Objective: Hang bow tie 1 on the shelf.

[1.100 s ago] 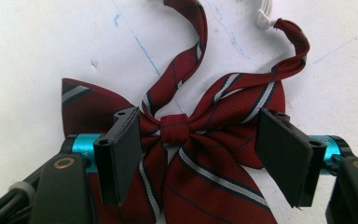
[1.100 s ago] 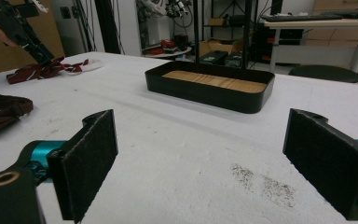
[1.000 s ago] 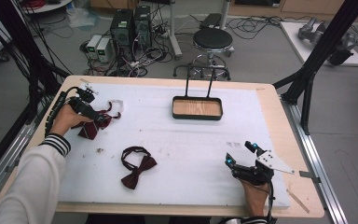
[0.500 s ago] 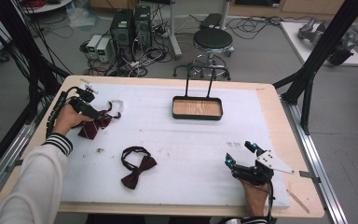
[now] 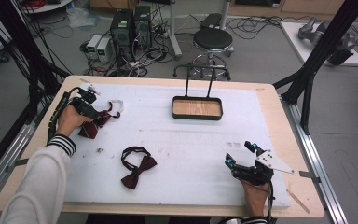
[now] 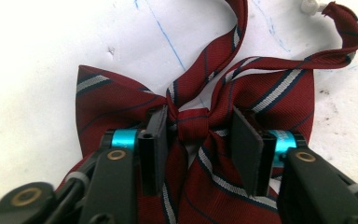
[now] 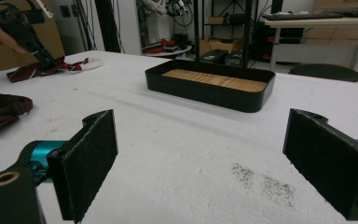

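1. Count first: 2 bow ties on the white mat (image 5: 191, 154), 1 black tray (image 5: 197, 108) with a wooden floor, 2 grippers, 1 in each hand.
2. The striped bow tie (image 6: 121, 98) sits at the far left of the mat, under the left gripper (image 6: 200, 135). The plain dark bow tie (image 5: 137, 169) lies nearer the front edge, left of centre, well apart from both grippers.
3. Up close, the striped bow tie is dark red with grey and navy stripes, its 2 wings spread either side of a tight centre knot (image 6: 191, 123), its neck strap looping away behind.
4. The left gripper's jaws have just been closing; they stand either side of that knot, the left pad touching it, the right pad with a sliver of gap, so no firm grip yet.
5. The right gripper (image 7: 205, 163) rests at the front right of the mat, jaws wide apart, nothing between them.
6. Hard to see: the striped tie's lower edge is covered by the left gripper's body, and the strap's clasp is cut off at the frame's top.
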`<state>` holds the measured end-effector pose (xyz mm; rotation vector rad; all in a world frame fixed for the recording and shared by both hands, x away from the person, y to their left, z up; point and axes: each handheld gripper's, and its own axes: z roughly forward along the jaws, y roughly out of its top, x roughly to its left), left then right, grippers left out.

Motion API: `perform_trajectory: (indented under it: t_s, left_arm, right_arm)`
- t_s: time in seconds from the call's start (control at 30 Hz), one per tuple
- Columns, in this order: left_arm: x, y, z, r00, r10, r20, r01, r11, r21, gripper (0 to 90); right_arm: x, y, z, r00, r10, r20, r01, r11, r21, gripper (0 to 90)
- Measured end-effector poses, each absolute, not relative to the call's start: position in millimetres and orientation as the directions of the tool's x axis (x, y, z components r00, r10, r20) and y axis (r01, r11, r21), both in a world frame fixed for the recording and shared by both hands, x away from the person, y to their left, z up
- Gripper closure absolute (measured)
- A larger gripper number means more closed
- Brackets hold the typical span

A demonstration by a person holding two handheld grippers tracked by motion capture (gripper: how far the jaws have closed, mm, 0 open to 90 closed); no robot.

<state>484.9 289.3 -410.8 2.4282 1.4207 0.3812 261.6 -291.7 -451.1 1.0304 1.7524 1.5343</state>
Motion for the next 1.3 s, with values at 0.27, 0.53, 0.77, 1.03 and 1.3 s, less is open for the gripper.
perform_trajectory:
  t_s: [0.27, 0.53, 0.77, 1.03, 1.3]
  left_arm:
    - [482, 288, -411, 0.484, 0.869, 0.1, 0.781, -0.481, 0.399, 62.4]
    - [479, 290, -409, 0.486, 0.869, 0.093, 0.775, -0.478, 0.413, 64.7]
    - [471, 295, -400, 0.496, 0.865, 0.077, 0.747, -0.47, 0.47, 66.3]
    - [461, 292, -382, 0.512, 0.853, 0.098, 0.677, -0.471, 0.566, 66.6]
    - [454, 287, -373, 0.526, 0.842, 0.119, 0.638, -0.483, 0.6, 66.7]
  right_arm:
    - [261, -292, -451, -0.528, 0.848, 0.057, 0.17, 0.039, 0.985, 9.1]
    - [262, -292, -451, -0.529, 0.846, 0.065, 0.179, 0.037, 0.983, 9.1]
    - [262, -292, -451, -0.529, 0.846, 0.061, 0.177, 0.04, 0.983, 9.1]
    - [262, -292, -451, -0.528, 0.847, 0.064, 0.18, 0.038, 0.983, 9.1]
    - [262, -292, -451, -0.529, 0.846, 0.062, 0.177, 0.039, 0.983, 9.1]
